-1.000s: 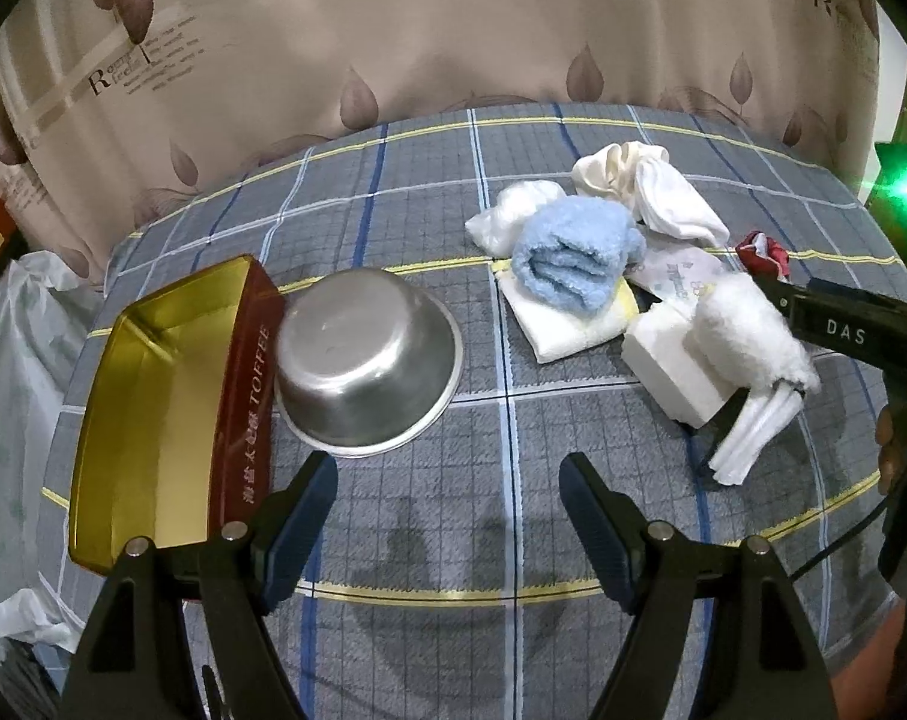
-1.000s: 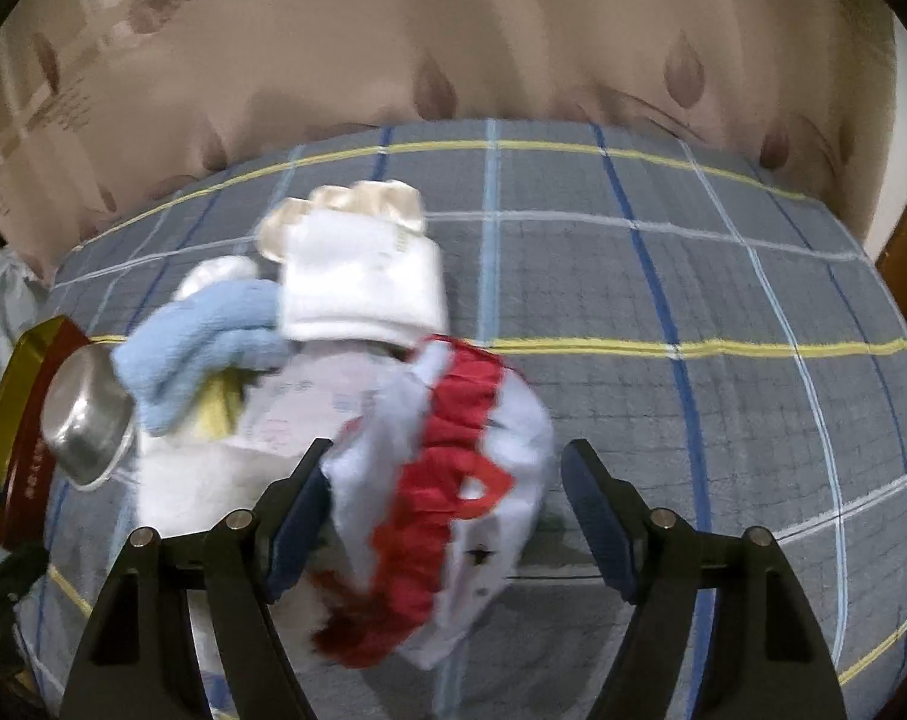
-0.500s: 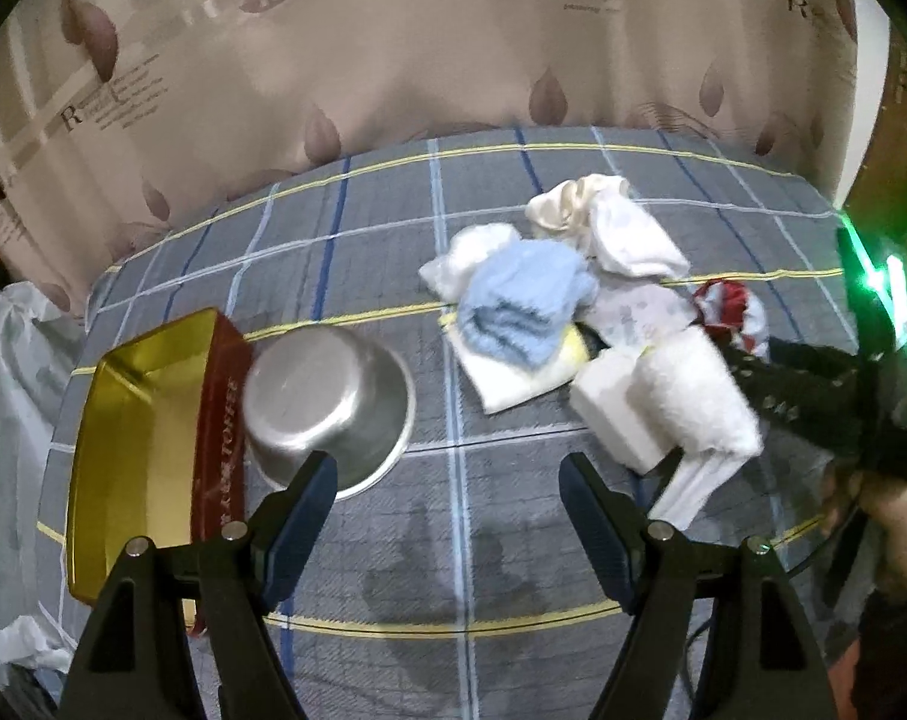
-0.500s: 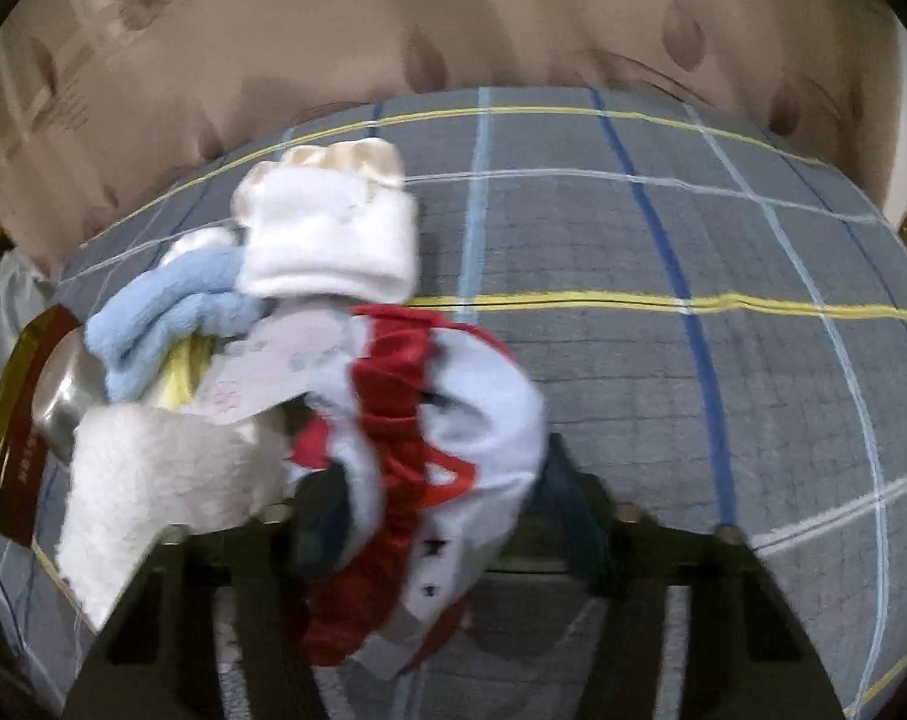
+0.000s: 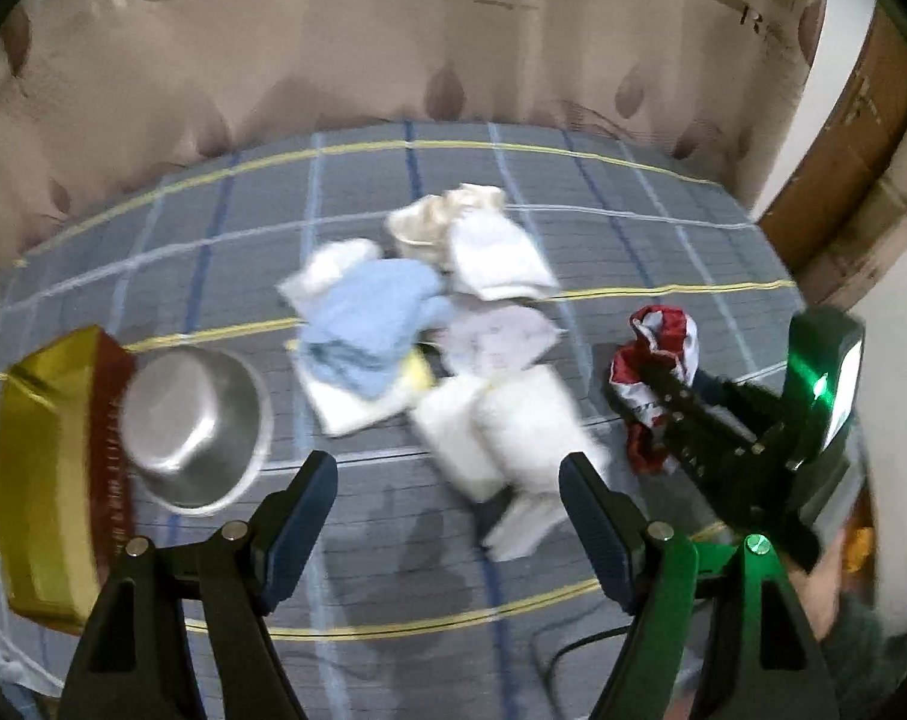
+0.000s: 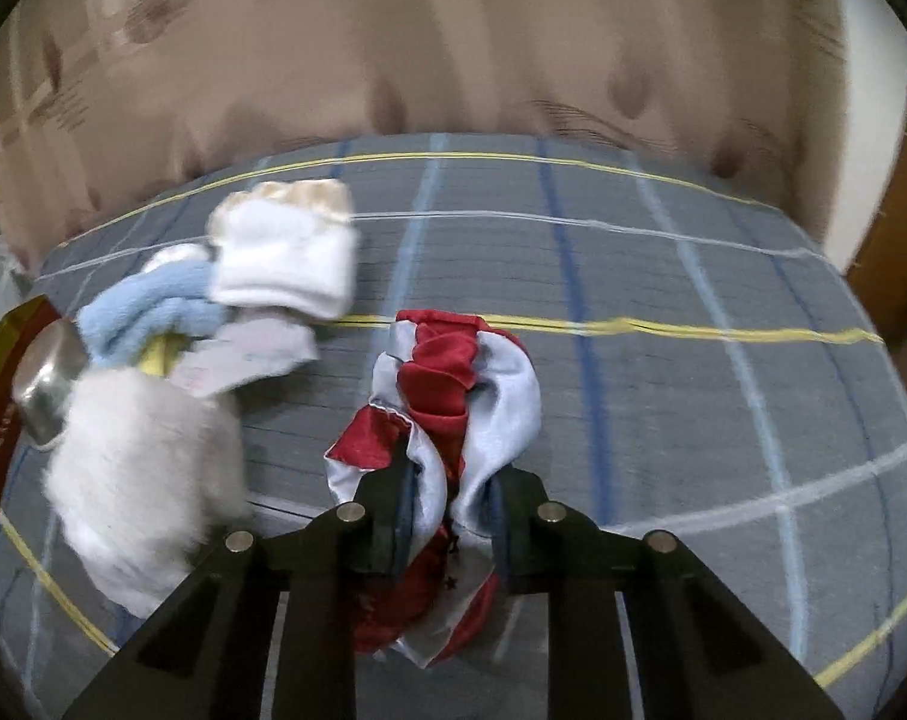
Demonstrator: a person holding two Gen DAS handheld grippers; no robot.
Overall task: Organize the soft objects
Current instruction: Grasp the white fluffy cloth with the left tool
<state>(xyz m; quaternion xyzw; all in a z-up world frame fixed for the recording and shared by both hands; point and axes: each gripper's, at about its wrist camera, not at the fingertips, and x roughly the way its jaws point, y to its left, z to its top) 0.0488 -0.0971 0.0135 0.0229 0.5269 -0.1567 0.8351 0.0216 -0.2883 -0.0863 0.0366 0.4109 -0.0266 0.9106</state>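
A grey checked cloth (image 5: 663, 228) is spread over the whole surface. At its left edge a gold and red tin (image 5: 45, 468) is seen, with a steel bowl (image 5: 195, 426) just beside it. The pile of soft things (image 5: 429, 324) (blue, cream and fluffy white pieces, blurred) is heaped near the middle. A red and white cloth (image 6: 453, 408) lies apart, to the right of the pile, and is pinched by the closed right gripper (image 6: 450, 531). The left gripper (image 5: 447, 516) is held wide, with nothing between its fingers.
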